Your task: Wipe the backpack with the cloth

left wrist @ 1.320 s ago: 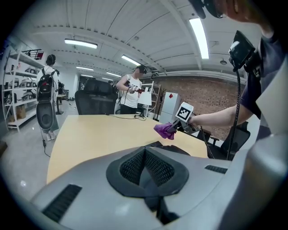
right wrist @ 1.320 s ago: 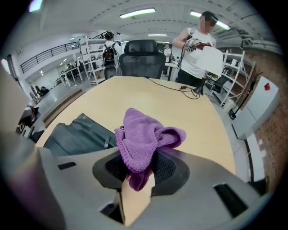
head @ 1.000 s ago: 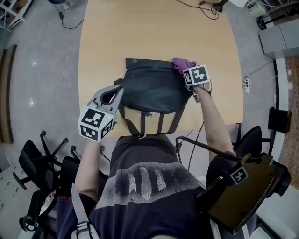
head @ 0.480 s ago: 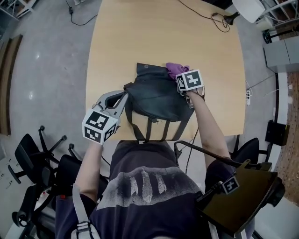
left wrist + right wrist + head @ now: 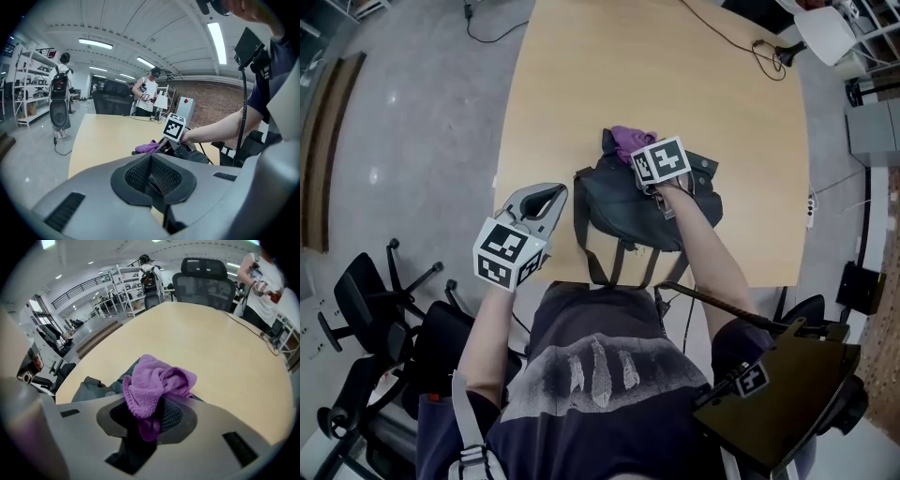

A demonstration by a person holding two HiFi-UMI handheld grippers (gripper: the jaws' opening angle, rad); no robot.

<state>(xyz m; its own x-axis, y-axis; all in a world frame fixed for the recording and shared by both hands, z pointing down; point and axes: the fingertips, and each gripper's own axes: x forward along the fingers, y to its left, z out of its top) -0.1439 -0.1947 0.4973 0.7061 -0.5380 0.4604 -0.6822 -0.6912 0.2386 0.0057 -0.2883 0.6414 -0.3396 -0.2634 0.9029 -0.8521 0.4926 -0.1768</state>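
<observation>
Wiping looks mid-way, much of it likely left: right tongs (image 5: 152, 406) clamp the purple cloth (image 5: 157, 383) at the far edge of the dark backpack (image 5: 623, 211) on the tabletop (image 5: 675, 84), left tongs (image 5: 151, 161) closed, empty, beside it.

bright overhead strips; fisheye edges

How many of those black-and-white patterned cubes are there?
2. The first cube rides on the left gripper, by the table's near-left corner. The second cube rides on the right gripper, which holds the cloth over the backpack. None seems hidden.
</observation>
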